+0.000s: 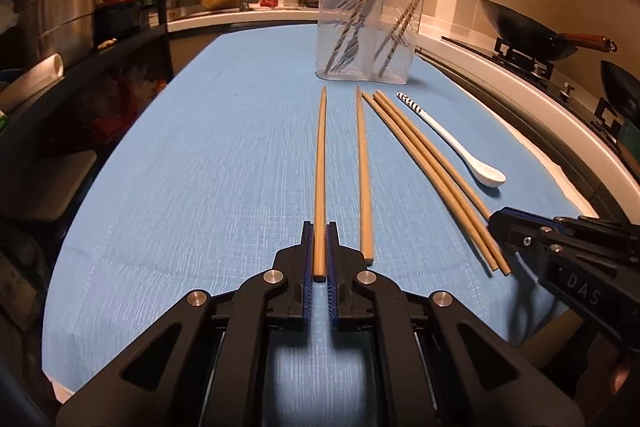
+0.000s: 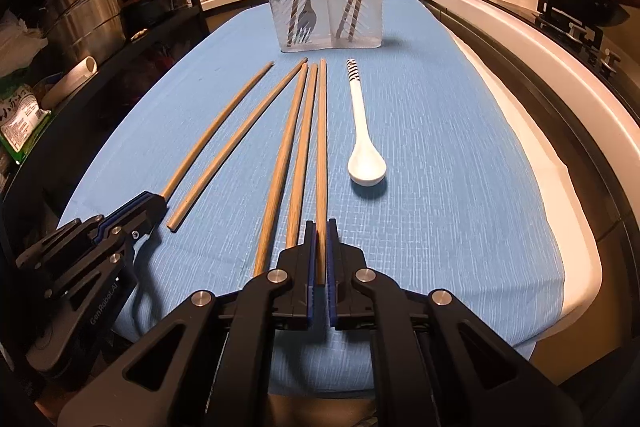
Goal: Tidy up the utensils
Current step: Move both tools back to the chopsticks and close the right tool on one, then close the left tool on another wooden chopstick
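Blue pads (image 1: 307, 251) of the left gripper (image 1: 320, 247) are clamped on the thick end of the leftmost chopstick (image 1: 320, 163), which lies along the blue cloth (image 1: 180, 187) pointing away toward the clear utensil holder (image 1: 370, 31). Over on the other side, the right gripper (image 2: 320, 247) is likewise pinched tight, its pads (image 2: 331, 251) squeezing the near end of the rightmost chopstick (image 2: 322, 147) in a bundle of three. That stick's two bundle mates (image 2: 294, 155) lie just beside it on the cloth, fanning slightly at the near ends and almost meeting at the far tips. Between the bundle and the left gripper's stick rests one loose chopstick (image 1: 363, 167), apart from both. Just to the right of the bundle a white spoon (image 2: 362, 131) with a striped handle lies bowl toward the grippers, not touching any stick. Farther back on the cloth stands the clear holder, split into two compartments: the left one has a fork (image 2: 309, 11), tines down, with chopsticks leaning beside it, and the right one holds more chopsticks. Past the cloth's right edge runs a pale countertop (image 1: 520, 99) with a dark wok (image 1: 528, 27) on the stove, and metal pots (image 2: 86, 15) sit on shelving to the left.
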A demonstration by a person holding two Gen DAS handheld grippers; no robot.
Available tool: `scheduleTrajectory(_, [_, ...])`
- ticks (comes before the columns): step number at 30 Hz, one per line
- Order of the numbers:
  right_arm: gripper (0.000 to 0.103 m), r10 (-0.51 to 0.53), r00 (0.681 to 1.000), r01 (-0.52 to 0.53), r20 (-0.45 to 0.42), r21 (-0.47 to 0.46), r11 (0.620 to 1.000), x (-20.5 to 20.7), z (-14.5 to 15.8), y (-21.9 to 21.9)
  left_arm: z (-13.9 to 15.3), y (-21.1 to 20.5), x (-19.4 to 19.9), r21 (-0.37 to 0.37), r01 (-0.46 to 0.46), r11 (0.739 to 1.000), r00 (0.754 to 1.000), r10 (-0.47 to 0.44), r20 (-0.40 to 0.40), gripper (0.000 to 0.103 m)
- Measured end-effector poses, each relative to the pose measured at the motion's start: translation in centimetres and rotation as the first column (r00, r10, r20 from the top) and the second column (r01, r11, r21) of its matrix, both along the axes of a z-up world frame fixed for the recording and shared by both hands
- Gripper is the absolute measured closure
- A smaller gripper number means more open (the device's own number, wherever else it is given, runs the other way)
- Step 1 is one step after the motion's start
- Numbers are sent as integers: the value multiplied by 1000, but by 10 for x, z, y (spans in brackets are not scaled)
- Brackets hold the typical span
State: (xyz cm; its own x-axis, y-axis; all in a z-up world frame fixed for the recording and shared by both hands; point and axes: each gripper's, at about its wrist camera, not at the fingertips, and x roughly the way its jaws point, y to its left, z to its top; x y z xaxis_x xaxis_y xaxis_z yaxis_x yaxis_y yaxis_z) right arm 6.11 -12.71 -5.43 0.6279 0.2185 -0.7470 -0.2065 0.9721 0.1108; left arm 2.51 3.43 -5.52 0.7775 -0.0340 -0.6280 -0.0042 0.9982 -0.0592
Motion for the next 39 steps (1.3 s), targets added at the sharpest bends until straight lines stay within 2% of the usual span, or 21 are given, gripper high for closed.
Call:
scheduleTrajectory(1, [98,-7,1000,7,1,-3,1000,0,0,-1,-1,-1,-2,13,-13,1000,1000,13,7,97])
scheduleTrajectory(5, [97,-7,1000,7,12,-25,1000,-1,0,2,0,5,-2,-10,-46,999,999,46,17,97])
scheduleTrajectory(9, [95,5,1000,-4,22,-44,999,-3,-1,6,-1,4,-1,-13,-45,999,999,45,18,97])
scheduleTrajectory(12, [98,7,1000,-6,24,-45,999,-2,-1,5,-1,4,-1,-15,-43,999,999,43,19,97])
scheduleTrajectory(39, [98,13,999,-10,35,-65,998,-4,0,8,0,3,1,-11,-42,999,999,42,18,97])
